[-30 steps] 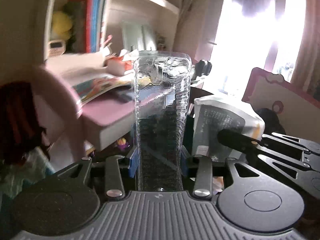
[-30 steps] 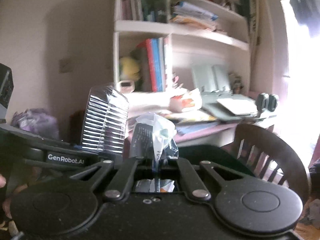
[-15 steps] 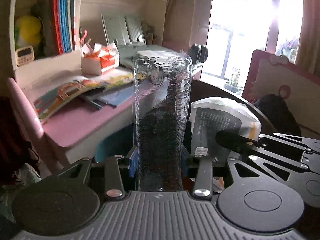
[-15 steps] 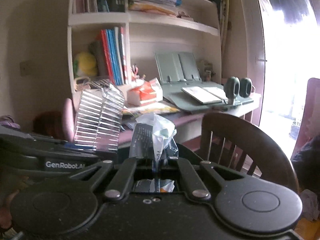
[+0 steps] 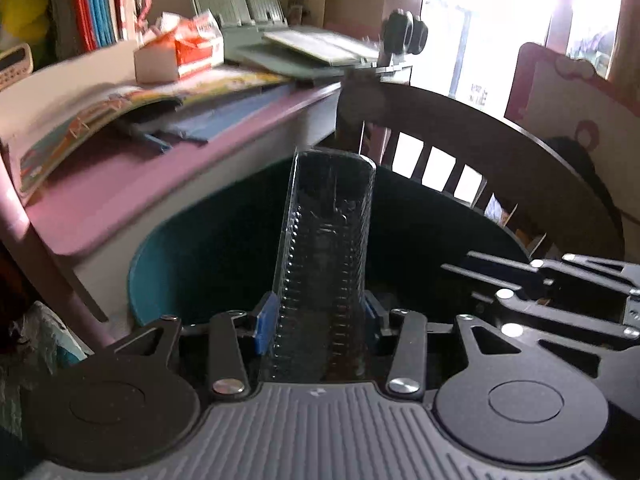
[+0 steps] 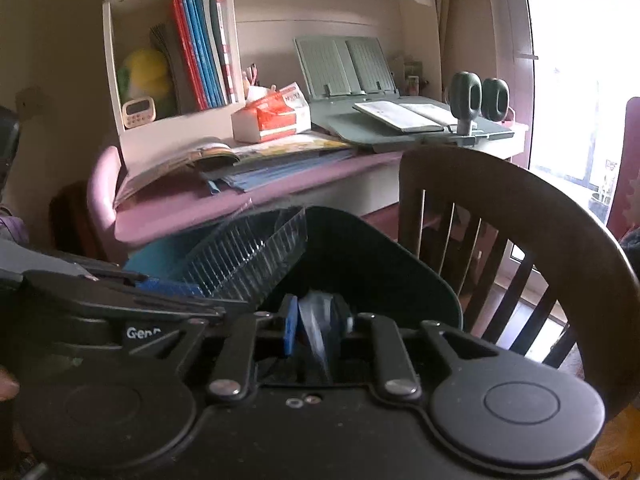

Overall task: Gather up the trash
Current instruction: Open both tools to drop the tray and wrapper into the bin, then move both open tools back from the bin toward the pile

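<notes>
Left gripper [image 5: 318, 320] clamps clear tray [image 5: 326, 248]; right gripper [image 6: 318, 330] jaws opening over bin [image 6: 400, 264]

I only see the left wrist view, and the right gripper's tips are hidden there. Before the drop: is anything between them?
Observer: Yes, a crumpled wrapper sits between the pads of the right gripper, whose jaws have just been opening.
Operator: Is it pinched?
Observer: It seems not; the pads stand apart and the wrapper looks loose between them.
Operator: Is it over the bin?
Observer: Yes, the dark bin opens right below and ahead of it.
</notes>
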Demonstrator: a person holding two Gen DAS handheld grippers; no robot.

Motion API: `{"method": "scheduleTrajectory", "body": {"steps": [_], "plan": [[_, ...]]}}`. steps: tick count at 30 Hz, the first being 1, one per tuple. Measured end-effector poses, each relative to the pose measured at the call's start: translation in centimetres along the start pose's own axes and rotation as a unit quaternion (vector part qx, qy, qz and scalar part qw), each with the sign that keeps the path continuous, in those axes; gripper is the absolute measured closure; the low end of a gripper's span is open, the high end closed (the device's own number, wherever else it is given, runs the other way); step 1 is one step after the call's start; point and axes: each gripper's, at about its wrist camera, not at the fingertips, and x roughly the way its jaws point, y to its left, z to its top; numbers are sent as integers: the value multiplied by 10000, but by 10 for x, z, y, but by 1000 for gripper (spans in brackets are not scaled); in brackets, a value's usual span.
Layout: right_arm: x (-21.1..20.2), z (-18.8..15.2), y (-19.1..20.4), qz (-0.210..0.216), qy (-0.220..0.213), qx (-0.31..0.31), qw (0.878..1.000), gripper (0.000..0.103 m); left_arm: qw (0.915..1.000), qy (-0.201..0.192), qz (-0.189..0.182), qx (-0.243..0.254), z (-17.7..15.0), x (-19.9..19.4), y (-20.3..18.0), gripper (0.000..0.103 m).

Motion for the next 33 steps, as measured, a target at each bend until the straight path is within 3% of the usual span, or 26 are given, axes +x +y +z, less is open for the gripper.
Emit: {"method": "scheduleTrajectory", "body": {"steps": [4,6,7,11,18,31,33], "plan": [[-3,-3,-4,-73,40,79,9999,75,9999,20,12,146,-1,0,-2,54],[-7,-4,-8,-54,60,194,9998,72,9999,28,71,65,0,-3,0,35],[-9,-4,-9,-35,66,235,9997,70,10000,3,43,-20,-1,-6,3,32],[-21,-4,-8,-31,42,265,9996,69,9999,-85,-62,-126,-4,-20,8,32],[-53,-1,7,103,-97,303,9994,56,9994,-279,-159,-111,-15,-60,12,32],[-119,-6,80,425,-205,-169,9987,49,9979,-552,-167,-307,-54,-153,44,31],[-126,-8,95,529,-210,-242,9981,49,9977,-573,-146,-329,-63,-167,53,28]]}}
